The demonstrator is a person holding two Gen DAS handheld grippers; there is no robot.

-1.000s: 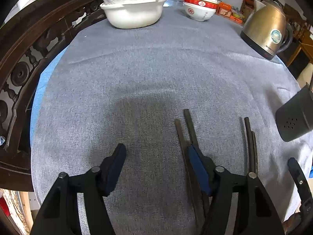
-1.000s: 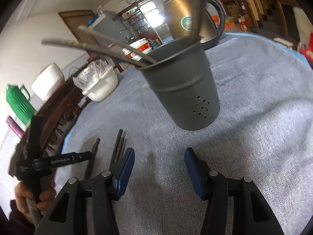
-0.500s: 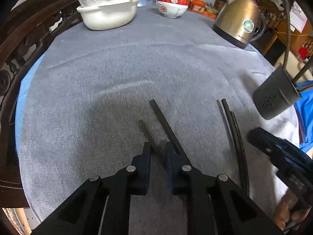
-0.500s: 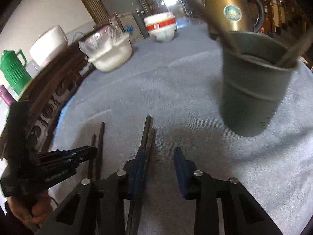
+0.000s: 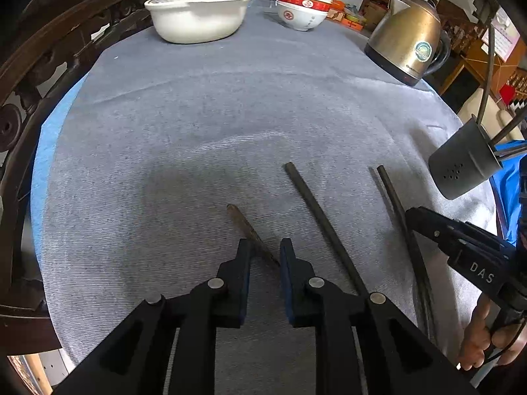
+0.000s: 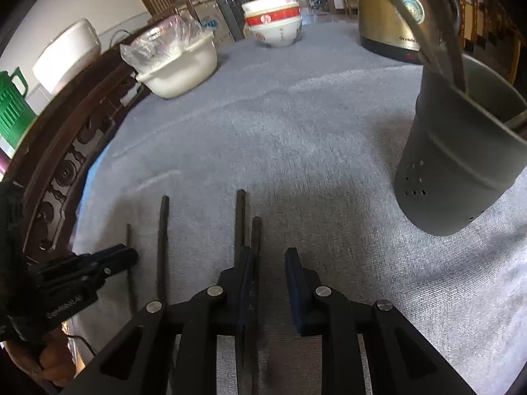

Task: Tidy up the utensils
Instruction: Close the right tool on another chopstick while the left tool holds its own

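Dark chopsticks lie on the grey tablecloth. In the left wrist view a brown chopstick [image 5: 250, 230] runs between the nearly closed pads of my left gripper [image 5: 265, 253]; whether they pinch it is unclear. A black chopstick [image 5: 316, 210] lies just right of it and a pair [image 5: 393, 197] farther right. A grey perforated holder [image 5: 464, 168] with several chopsticks stands at right. In the right wrist view my right gripper [image 6: 266, 263] is narrowly open over the pair [image 6: 248, 223], with its left pad against them. The holder [image 6: 461, 161] is at right.
A white basin with a plastic bag [image 5: 197, 16], stacked red-and-white bowls [image 5: 303, 10] and a gold kettle [image 5: 408, 46] stand at the table's far side. A carved wooden chair back [image 5: 29, 75] borders the left edge.
My left gripper has closed from wide open to a narrow gap around the brown chopstick. My right gripper has narrowed and moved left from the holder onto the chopstick pair.
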